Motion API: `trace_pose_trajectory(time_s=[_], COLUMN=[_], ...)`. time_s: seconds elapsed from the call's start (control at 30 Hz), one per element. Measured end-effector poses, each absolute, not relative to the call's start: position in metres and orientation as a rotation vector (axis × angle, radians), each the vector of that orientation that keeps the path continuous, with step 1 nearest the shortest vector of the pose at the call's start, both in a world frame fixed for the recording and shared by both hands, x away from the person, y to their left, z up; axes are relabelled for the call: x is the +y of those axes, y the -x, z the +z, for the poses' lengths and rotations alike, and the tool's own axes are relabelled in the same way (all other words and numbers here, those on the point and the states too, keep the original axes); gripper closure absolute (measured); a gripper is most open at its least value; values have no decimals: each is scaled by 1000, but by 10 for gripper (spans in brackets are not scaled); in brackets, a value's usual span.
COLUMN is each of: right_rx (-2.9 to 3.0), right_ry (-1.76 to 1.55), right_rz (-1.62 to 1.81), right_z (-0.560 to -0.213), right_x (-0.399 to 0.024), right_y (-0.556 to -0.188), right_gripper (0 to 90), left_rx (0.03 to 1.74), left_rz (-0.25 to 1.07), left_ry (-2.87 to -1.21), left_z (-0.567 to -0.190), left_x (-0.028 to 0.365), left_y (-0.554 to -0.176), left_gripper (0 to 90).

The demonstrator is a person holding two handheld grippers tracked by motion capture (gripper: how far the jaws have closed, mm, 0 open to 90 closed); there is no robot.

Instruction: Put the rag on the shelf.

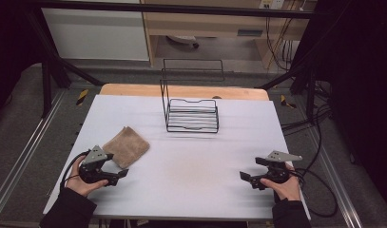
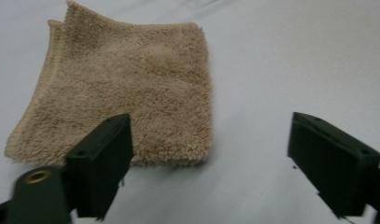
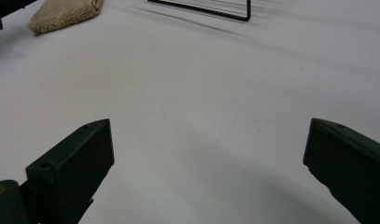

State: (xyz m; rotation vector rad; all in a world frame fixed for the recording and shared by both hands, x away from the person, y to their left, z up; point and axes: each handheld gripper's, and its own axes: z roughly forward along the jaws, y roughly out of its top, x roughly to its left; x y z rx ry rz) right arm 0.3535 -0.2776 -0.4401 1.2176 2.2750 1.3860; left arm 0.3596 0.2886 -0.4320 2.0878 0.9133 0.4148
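the left gripper [image 1: 116,167] is hovering at the near-left of the white table [image 1: 191,180], jaws standing wide apart with nothing between them, just short of the folded tan towel [image 1: 127,145]. in the left gripper view the towel [image 2: 127,88] is lying flat just beyond the jaw tips, its near edge passing behind the left-hand jaw, the right-hand jaw over bare table. the right gripper [image 1: 250,170] is idling at the near-right, jaws likewise spread and empty, well apart from the towel; its own view is showing the towel [image 3: 64,14] far off at the upper left and a corner of the black wire rack [image 3: 211,10]. the rack [image 1: 191,114] is standing toward the far middle of the table. judging the step as the approach to a pinch on the towel: the person is likely wanting to drop the left jaws lower, slide them onto the near corner so all folded layers come between the pads, then close firmly; catching the top layer alone risks unfolding it. the towel is a rough square turned diamond-wise in the high view, one corner pointing toward the left gripper and the opposite one toward the table's far-left; no strong long axis, the stitched double edges sitting on the side away from the rack.
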Motion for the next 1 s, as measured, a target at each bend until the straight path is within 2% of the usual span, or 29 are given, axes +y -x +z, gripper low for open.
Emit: trace_pose_trajectory(time_s=[0.27, 0.43, 1.0], right_rx=[2275, 2275, 2273], right_ry=[-1215, -1218, -1218], right_rz=[1390, 1389, 1389], right_z=[-440, -440, -440], right_x=[-278, -278, -278], right_y=[-354, -353, -353], right_gripper=[24, 25, 25], left_rx=[926, 951, 940], left_rz=[431, 378, 468], left_ry=[-2140, -2164, -2241], left_z=[-433, -435, -442], left_x=[282, 283, 275], left_y=[-366, -370, -374], left_gripper=[354, 467, 713])
